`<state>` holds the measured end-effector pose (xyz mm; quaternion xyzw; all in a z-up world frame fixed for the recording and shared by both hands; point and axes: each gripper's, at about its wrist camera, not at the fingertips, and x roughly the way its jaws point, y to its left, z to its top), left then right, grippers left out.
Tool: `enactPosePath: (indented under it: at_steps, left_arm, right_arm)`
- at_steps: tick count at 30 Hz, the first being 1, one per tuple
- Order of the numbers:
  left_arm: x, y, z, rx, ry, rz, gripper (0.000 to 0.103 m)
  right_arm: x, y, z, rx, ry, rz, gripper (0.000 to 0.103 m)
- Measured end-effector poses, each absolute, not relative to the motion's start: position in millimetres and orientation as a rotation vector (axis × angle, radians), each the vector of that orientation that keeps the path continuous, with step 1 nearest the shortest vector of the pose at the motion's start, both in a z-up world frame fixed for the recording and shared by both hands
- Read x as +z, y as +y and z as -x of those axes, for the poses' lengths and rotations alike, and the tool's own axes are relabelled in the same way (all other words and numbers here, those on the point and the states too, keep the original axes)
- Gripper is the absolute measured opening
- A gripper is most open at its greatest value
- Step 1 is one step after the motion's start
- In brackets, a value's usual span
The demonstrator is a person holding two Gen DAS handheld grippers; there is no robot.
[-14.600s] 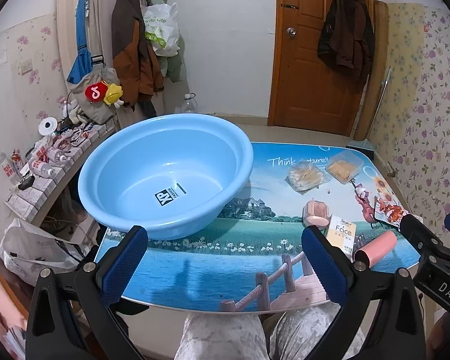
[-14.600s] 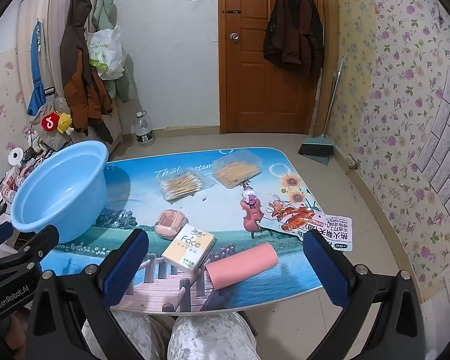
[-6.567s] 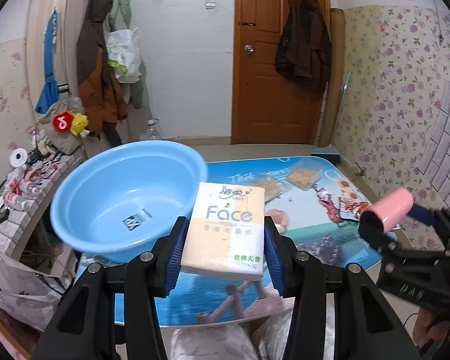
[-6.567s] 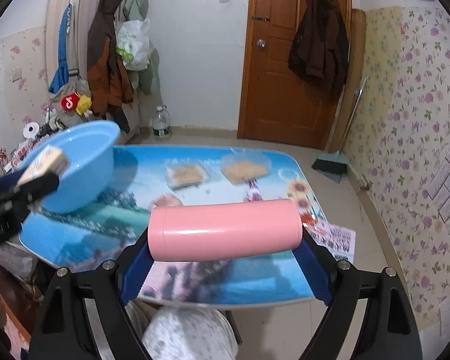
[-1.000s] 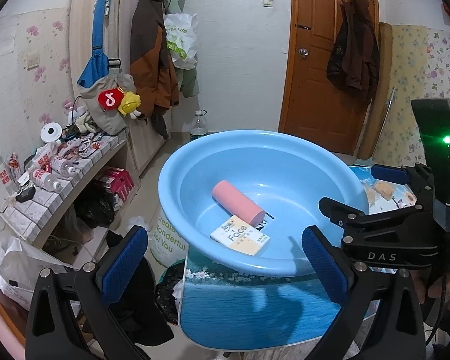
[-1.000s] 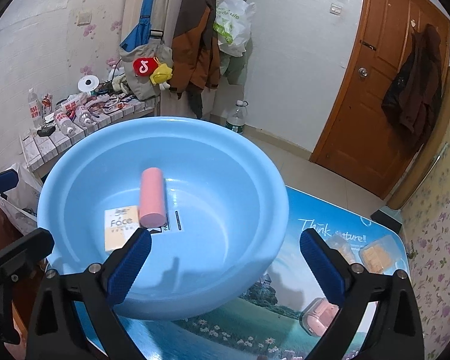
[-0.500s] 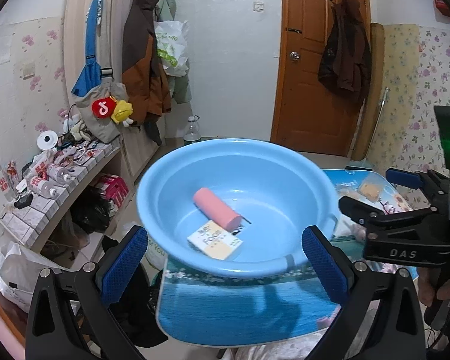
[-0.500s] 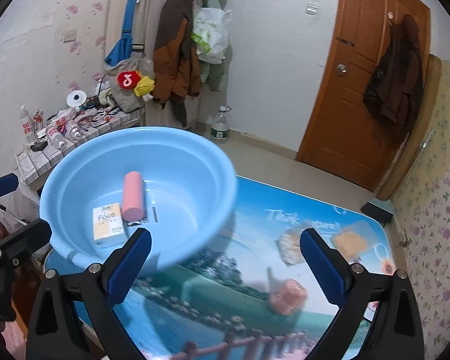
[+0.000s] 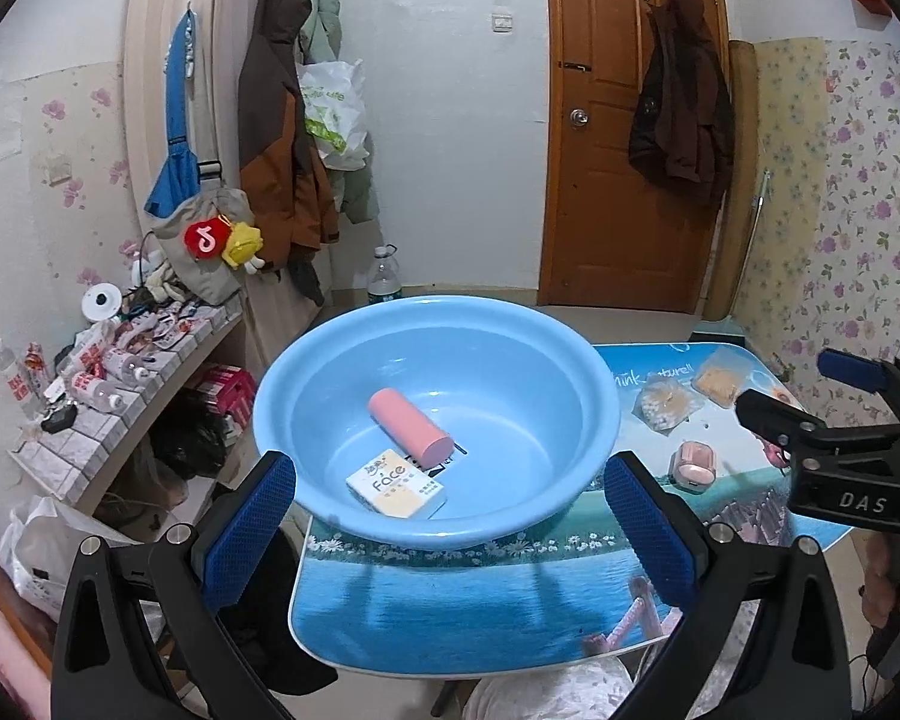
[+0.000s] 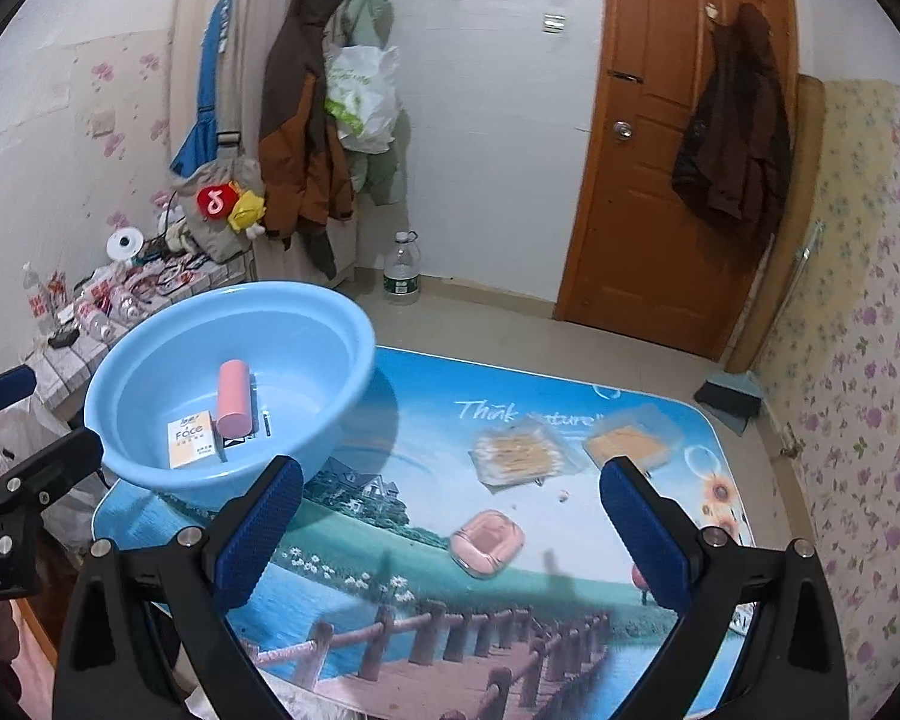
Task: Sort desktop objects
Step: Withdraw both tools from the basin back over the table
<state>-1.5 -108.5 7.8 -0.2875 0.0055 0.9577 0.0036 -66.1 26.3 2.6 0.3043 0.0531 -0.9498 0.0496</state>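
2 things binned, both tools empty.

We see the blue basin point(image 9: 582, 384) at the bench's point(image 10: 426, 438) left edge holding the pink cylinder point(image 9: 411, 426) and tissue pack point(image 9: 397, 483), touching. The pink case point(image 10: 487, 542) and 2 clear packets point(image 10: 519, 455) lie mid-bench. Left gripper point(image 9: 450, 525) and right gripper point(image 10: 450, 531) jaws are released.

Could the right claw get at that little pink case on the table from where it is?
Probably yes. The right claw is open and empty, and the pink case lies alone on the bare table ahead of it, between its fingers in view, with nothing on or against it.
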Motion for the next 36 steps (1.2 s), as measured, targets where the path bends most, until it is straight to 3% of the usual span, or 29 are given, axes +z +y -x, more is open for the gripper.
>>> enactPosePath:
  at_steps: [22, 36]
  left_arm:
    - [6.4, -74.0, -6.0, 3.025, -0.003, 0.953, 0.103]
    - [1.2, -45.8, -5.2, 2.987, 0.029, 0.958, 0.103]
  right_arm:
    - [0.6, 103.0, 25.6, -3.057, -0.088, -1.013, 0.100]
    - [-9.3, 120.6, 20.5, -3.056, -0.066, -1.036, 0.100]
